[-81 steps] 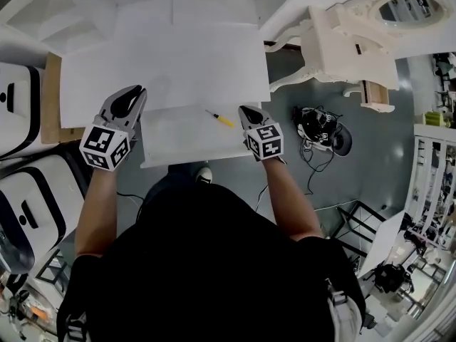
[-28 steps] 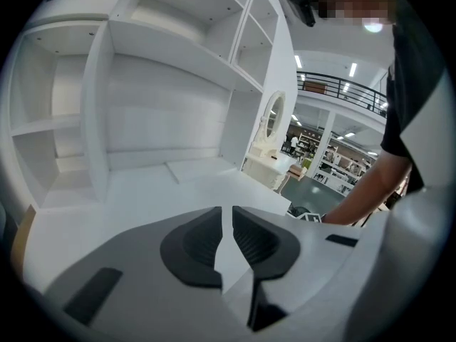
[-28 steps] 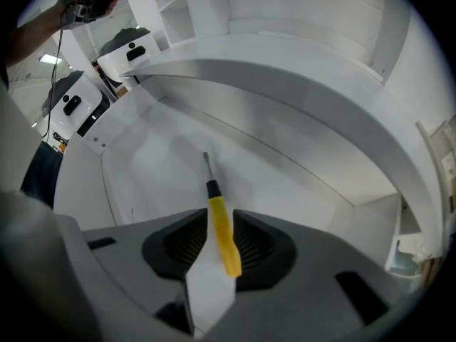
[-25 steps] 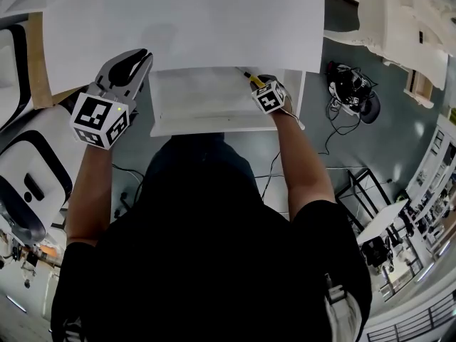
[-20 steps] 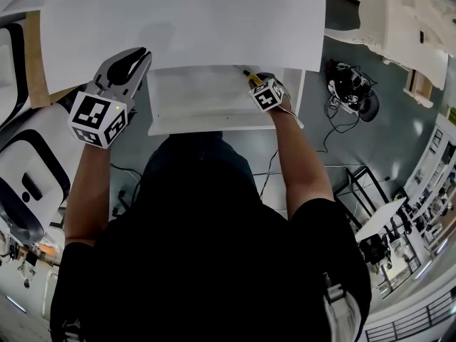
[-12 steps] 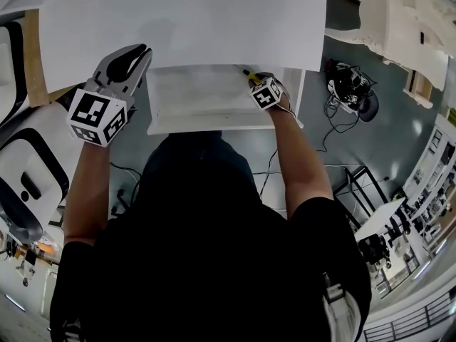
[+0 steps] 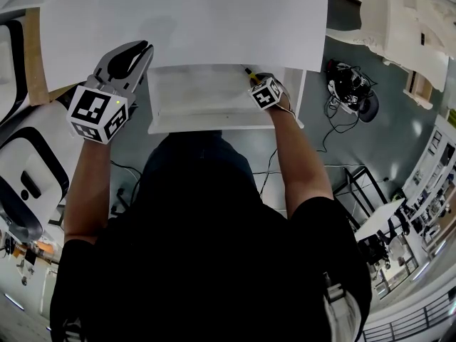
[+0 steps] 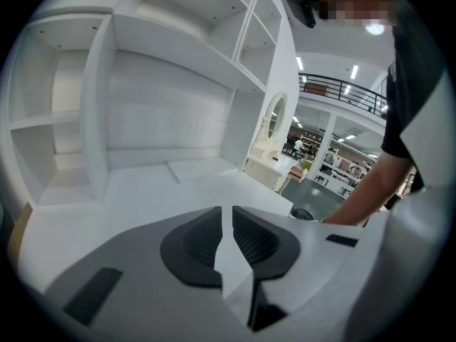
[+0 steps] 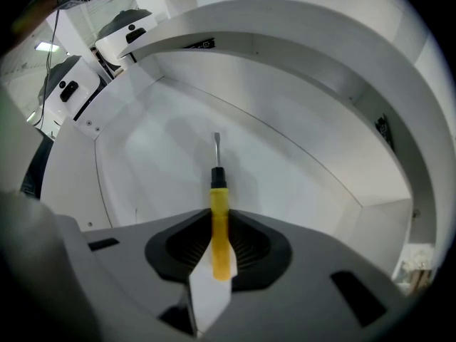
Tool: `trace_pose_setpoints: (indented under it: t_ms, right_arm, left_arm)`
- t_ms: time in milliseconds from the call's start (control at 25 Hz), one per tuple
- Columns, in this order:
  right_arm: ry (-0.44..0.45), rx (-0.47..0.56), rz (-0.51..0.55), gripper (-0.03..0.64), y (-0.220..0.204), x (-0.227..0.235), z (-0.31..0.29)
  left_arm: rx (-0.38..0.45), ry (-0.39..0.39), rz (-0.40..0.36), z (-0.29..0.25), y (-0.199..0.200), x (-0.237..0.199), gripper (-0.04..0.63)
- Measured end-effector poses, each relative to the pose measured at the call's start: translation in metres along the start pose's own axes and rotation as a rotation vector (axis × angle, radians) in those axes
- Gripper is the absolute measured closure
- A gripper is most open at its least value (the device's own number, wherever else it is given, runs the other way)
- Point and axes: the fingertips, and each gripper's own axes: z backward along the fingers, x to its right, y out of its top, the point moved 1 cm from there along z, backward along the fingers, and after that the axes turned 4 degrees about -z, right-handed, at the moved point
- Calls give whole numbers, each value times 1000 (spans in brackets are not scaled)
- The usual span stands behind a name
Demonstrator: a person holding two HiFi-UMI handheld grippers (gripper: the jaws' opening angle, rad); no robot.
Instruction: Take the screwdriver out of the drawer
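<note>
A screwdriver (image 9: pixel 220 223) with a yellow handle and a thin metal shaft lies in the open white drawer (image 9: pixel 142 155). It is near the drawer's back right corner (image 7: pixel 249 73). My right gripper (image 9: pixel 219 242) points steeply down over it. Its jaws are closing, and the dark pads (image 9: pixel 246 248) meet the handle on both sides. In the head view that gripper (image 7: pixel 258 83) sits just under the desk's edge. My left gripper (image 7: pixel 139 49) hovers left of the drawer (image 7: pixel 192 116), over the desk top, its jaws (image 8: pixel 232 216) shut and empty.
The white desk top (image 7: pixel 185 20) overhangs the drawer's back. White shelves (image 8: pixel 171 84) rise behind the desk. A dark device with cables (image 7: pixel 353 87) lies on the floor at the right. A white and black machine (image 7: pixel 21 184) stands at the left.
Since the oldest frame my right gripper has gone from the drawer's front edge to the screwdriver at the back right. Over the last second both hands have stayed almost still.
</note>
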Motion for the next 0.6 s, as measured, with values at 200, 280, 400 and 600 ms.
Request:
trace_pose_setpoints:
  t_ms: [200,280,400,600]
  right_arm:
    - [7,-7,-5,532,-1,-3,1]
    - [8,-7,-2,532,0,-5,1]
    - [8,-5,6,532,0,-9,4]
    - [6,9,10,532,3,-16,17]
  left_arm:
    - [10,-2,-8,3,5,1,535]
    - [13,-1,-9,5,5,0,535]
    - [18,0,-7,7,5,1,535]
    - [35,-1,-12,16,11,6,535]
